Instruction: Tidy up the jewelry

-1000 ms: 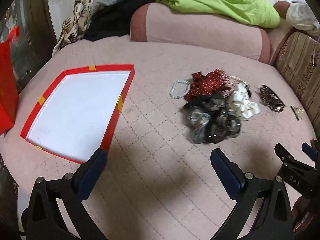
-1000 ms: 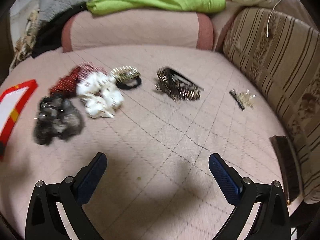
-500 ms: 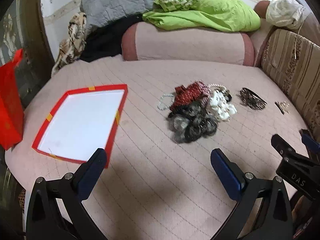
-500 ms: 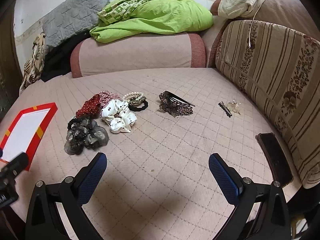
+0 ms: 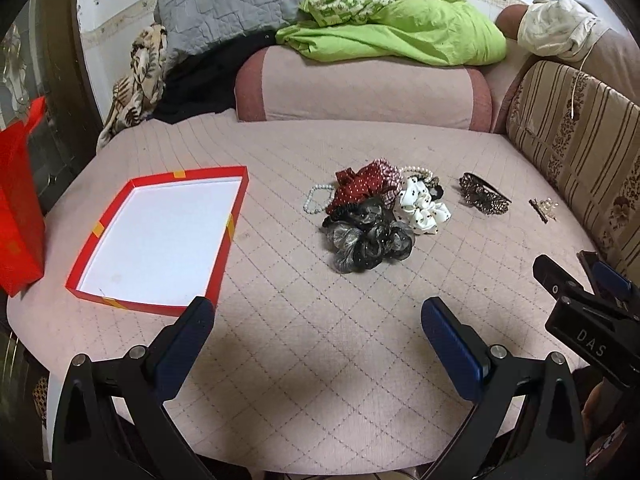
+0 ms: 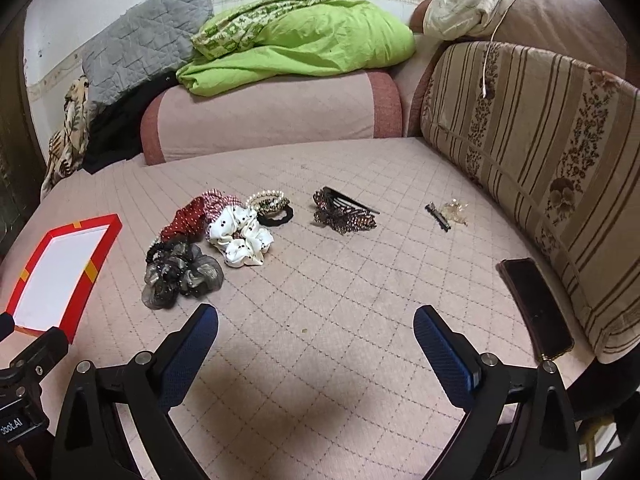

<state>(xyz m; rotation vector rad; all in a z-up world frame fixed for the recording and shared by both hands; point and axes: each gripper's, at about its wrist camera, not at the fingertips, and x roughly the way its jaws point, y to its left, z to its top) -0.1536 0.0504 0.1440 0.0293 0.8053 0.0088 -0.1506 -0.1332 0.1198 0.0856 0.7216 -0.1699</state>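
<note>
Two handheld grippers above a pink quilted couch seat (image 5: 320, 344). Left gripper (image 5: 316, 332) with blue-padded fingers spread wide apart, gripping nothing. Right gripper (image 6: 316, 336) likewise spread wide, nothing between its fingers.

Left on the seat, a shallow red box lid (image 5: 230, 236) with white inside, lying flat. Mid-seat, a touching heap of hair accessories: grey-black sheer scrunchie (image 5: 368, 240) nearest, red dotted scrunchie (image 5: 360, 186) behind it, white dotted scrunchie (image 5: 422, 208) to its right. White bead bracelet (image 5: 316, 198) just beside the heap's left edge; pearl strand and black hair tie (image 6: 274, 210) at the far right edge. Further right, apart, a brown beaded hair comb (image 6: 344, 214), then a small clear-and-black clip (image 6: 446, 214). Dark phone (image 6: 534, 308) against the striped cushion (image 6: 540, 128).
</note>
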